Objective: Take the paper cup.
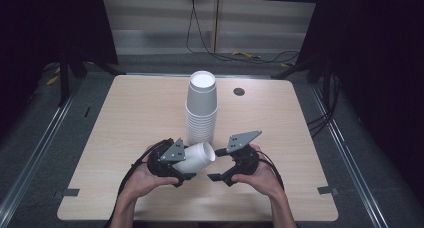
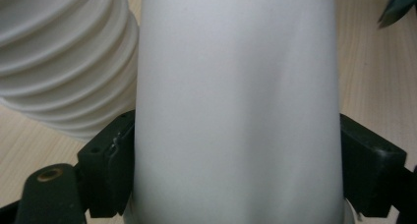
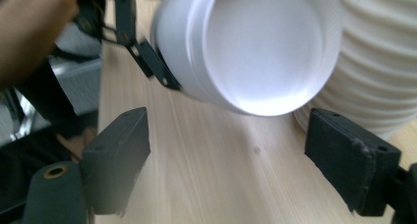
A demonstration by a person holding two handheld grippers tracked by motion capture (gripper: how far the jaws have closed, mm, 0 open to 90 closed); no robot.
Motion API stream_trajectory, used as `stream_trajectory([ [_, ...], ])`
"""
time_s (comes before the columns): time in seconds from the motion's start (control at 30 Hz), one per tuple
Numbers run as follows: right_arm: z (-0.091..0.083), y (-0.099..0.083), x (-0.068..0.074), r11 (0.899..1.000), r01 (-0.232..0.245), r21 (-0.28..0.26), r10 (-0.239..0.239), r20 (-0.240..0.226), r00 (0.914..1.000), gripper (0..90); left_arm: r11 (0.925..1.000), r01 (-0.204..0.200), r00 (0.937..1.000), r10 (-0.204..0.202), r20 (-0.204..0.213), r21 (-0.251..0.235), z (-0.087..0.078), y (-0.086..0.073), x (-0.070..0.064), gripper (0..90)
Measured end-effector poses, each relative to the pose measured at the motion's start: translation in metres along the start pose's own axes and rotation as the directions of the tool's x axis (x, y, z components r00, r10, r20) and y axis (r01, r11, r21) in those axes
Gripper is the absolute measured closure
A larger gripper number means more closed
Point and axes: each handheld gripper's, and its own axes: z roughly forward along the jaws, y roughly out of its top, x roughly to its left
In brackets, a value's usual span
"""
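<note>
A tall stack of white paper cups (image 1: pixel 201 108) stands upside down in the middle of the wooden table (image 1: pixel 135 108). My left gripper (image 1: pixel 186 164) is shut on a single white cup (image 1: pixel 197 157) that lies on its side just in front of the stack, base pointing right. In the left gripper view the cup (image 2: pixel 236 101) fills the space between my jaws (image 2: pixel 236 175), with the stack (image 2: pixel 59 62) at left. My right gripper (image 1: pixel 216 164) is open, facing the cup's base (image 3: pixel 260 52) from a short way off, nothing between its pads (image 3: pixel 235 155). The stack (image 3: pixel 378 62) is at right.
A dark round grommet hole (image 1: pixel 239 91) sits in the table behind the stack. Black cables (image 1: pixel 215 50) run over the floor beyond the far edge. Dark curtains stand at both sides. Bare tabletop lies left and right of the stack.
</note>
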Motion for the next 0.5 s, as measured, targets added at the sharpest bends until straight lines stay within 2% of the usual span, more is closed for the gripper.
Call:
stream_trajectory([
  [0.07, 0.003, -0.001, -0.001, 1.000, 0.001, 0.027, -0.001, -0.003, 1.0000, 18.0, 0.9998, -0.016, 0.9999, 0.016, 0.007, 0.015, 0.000, 0.004, 0.001, 15.9],
  [0.1, 0.005, -0.001, -0.002, 0.999, 0.008, 0.053, -0.008, 0.008, 0.9999, 18.0, 0.9981, -0.042, 0.9990, 0.042, 0.014, 0.044, 0.001, 0.008, 0.002, 15.9],
  [0.2, 0.006, -0.002, -0.003, 0.997, 0.004, 0.074, -0.005, 0.016, 0.9999, 17.9, 0.9971, -0.048, 0.9988, 0.048, 0.015, 0.059, 0.004, 0.010, 0.000, 15.9],
  [0.23, 0.008, -0.002, -0.004, 0.996, 0.009, 0.093, -0.012, 0.024, 0.9996, 17.8, 0.9936, -0.064, 0.9978, 0.062, 0.022, 0.094, 0.007, 0.012, 0.000, 15.9],
  [0.33, 0.011, -0.003, -0.005, 0.994, 0.020, 0.110, -0.022, 0.017, 0.9996, 17.4, 0.9919, -0.066, 0.9978, 0.065, 0.010, 0.109, 0.010, 0.012, -0.002, 15.9],
  [0.37, 0.013, -0.003, -0.005, 0.992, 0.017, 0.126, -0.019, 0.013, 0.9997, 16.3, 0.9915, -0.069, 0.9976, 0.068, 0.011, 0.111, 0.011, 0.013, -0.002, 15.9],
  [0.5, 0.016, -0.002, -0.005, 0.991, 0.016, 0.134, -0.016, 0.004, 0.9999, 16.3, 0.9895, -0.074, 0.9972, 0.072, 0.022, 0.124, 0.013, 0.013, -0.003, 15.9],
])
